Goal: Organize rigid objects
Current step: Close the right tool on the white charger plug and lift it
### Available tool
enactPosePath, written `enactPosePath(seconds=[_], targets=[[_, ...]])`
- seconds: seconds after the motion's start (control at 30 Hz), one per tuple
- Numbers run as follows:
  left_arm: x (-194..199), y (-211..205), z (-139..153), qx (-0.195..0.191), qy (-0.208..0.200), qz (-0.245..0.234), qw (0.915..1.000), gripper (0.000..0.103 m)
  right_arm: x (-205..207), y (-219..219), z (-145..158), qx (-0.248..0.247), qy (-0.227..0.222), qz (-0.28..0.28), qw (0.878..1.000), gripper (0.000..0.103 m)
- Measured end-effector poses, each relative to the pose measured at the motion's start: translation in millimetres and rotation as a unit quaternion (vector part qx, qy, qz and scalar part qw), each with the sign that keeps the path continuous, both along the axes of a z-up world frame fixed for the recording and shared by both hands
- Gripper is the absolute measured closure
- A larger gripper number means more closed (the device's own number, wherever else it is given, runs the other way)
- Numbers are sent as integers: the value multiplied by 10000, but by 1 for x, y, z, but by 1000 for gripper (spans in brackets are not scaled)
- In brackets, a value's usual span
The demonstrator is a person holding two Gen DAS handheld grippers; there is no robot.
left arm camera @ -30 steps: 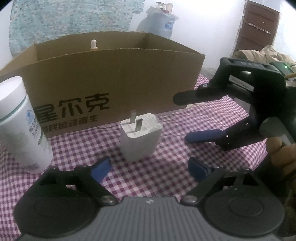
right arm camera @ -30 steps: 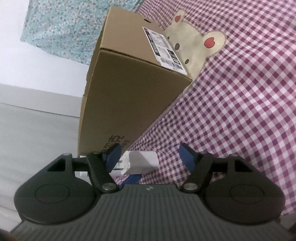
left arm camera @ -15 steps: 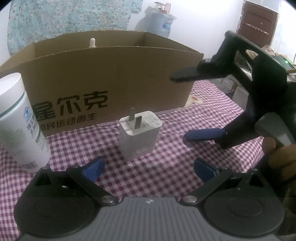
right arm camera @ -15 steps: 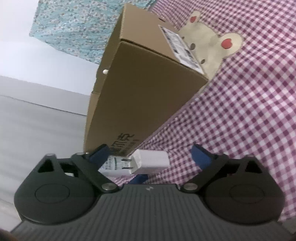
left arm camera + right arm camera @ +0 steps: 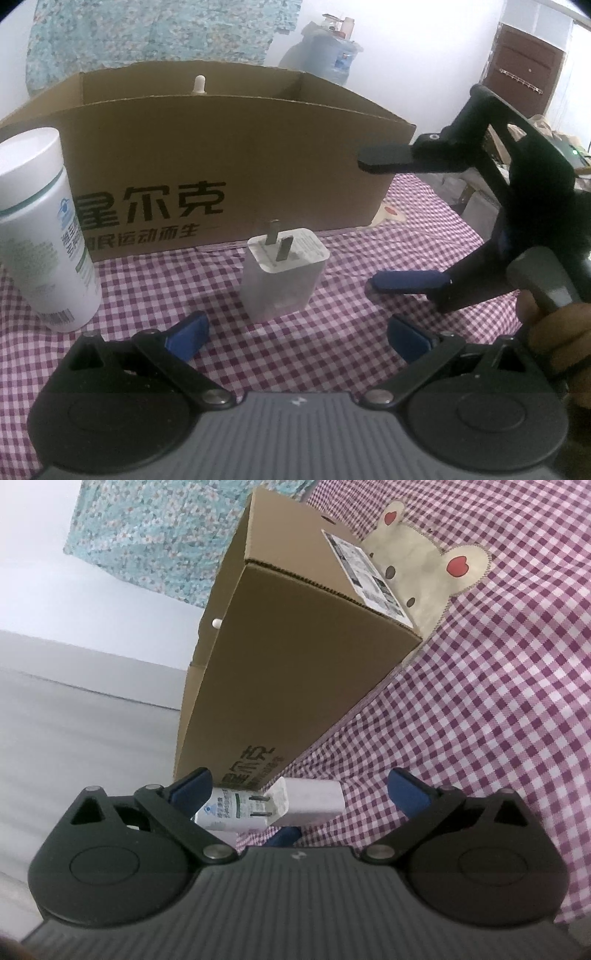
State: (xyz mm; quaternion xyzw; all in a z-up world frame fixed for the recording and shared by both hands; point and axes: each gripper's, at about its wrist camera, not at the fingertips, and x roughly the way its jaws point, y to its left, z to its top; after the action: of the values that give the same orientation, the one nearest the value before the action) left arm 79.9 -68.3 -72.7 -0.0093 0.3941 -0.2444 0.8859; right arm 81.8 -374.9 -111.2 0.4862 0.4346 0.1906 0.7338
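A white charger (image 5: 282,273) stands on the purple checked cloth with its two prongs up. My left gripper (image 5: 299,334) is open just short of it, and its blue pads touch nothing. To the charger's right is my right gripper (image 5: 373,221), rolled on its side with one finger above the other. It is open and clear of the charger. In the right wrist view the charger (image 5: 314,799) lies ahead between the spread fingers of my right gripper (image 5: 301,792). A white bottle (image 5: 40,229) stands at the left. The open cardboard box (image 5: 221,147) sits right behind both.
A small white tip (image 5: 200,84) sticks up inside the box. A bear patch (image 5: 417,572) lies on the cloth beside the box (image 5: 295,672). A hand (image 5: 554,332) holds the right gripper's handle. A water jug (image 5: 332,59) and a brown door (image 5: 524,74) stand far behind.
Both grippers' jaws have spread wider. The right gripper's upper finger has lifted and the gripper has tilted. The charger stays standing on the cloth.
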Motion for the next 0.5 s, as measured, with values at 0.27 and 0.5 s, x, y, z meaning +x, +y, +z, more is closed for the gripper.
enactPosePath(seconds=[0.27,0.5], targets=[[-2,-7,-1,226,-38,-103,9997,0,-1,7,5,-267,-70,144,9995,1],[-1,-5,-1,209,0,-143,9997,0,-3,3,4,-149,-152,169,9996,1]])
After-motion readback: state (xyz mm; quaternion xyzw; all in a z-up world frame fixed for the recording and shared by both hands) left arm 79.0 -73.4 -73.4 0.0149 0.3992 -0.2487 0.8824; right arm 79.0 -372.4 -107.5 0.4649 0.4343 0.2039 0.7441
